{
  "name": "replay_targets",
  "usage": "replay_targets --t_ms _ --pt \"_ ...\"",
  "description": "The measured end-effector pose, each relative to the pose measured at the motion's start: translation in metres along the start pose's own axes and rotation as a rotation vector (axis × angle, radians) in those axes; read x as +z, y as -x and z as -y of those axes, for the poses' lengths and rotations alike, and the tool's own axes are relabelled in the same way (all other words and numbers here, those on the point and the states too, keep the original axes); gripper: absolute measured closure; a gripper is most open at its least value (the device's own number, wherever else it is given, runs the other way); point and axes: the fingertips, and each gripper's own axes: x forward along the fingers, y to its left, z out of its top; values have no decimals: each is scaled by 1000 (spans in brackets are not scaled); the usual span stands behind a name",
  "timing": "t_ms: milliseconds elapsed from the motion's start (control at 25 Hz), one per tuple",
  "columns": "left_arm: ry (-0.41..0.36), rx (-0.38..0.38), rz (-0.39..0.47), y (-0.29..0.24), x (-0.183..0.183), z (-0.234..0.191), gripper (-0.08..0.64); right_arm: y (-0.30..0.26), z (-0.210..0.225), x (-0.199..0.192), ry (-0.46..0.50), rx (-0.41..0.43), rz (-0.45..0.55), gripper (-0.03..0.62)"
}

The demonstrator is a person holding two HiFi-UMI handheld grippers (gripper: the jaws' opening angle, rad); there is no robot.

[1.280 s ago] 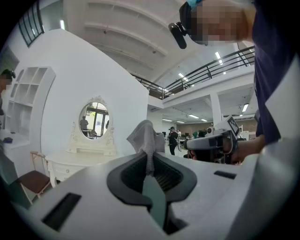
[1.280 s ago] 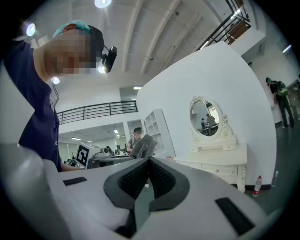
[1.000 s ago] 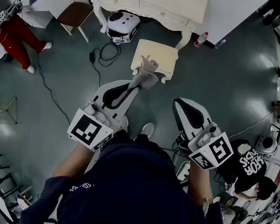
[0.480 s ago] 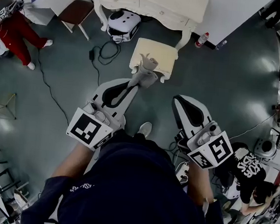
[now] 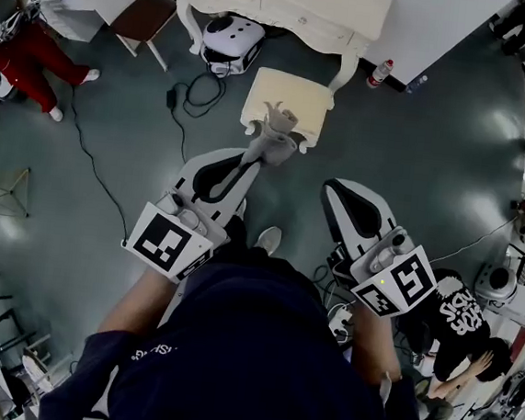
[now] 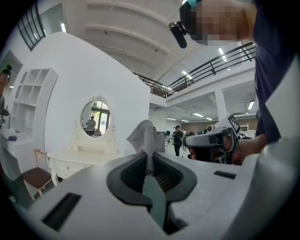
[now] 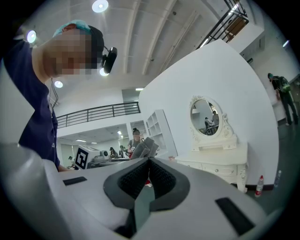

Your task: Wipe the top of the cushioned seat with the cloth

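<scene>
Both jaws are clenched, my left gripper (image 5: 261,149) pinching the cloth (image 5: 277,130), right gripper (image 5: 336,195) on nothing; I'm mid-approach, next lowering it onto the stool (image 5: 297,95) ahead.

1. Cloth (image 5: 275,132): grey, crumpled, clamped between the jaws of the left tool (image 5: 262,149), with its bunched end sticking out past the tips. From the head view it sits over the seat's near edge; contact unclear.
2. Seat (image 5: 292,96): cream, square, cushioned, upright on the floor.
</scene>
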Motion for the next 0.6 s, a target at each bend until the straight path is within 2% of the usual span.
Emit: replay_targets --t_ms 360,600 --pt "10 2 -9 -15 -5 -22 528 -15 19 -2 -11 -7 -12 566" --pt "23 -14 -18 -39 -7 -53 528 -43 46 -3 -35 -19 -21 568"
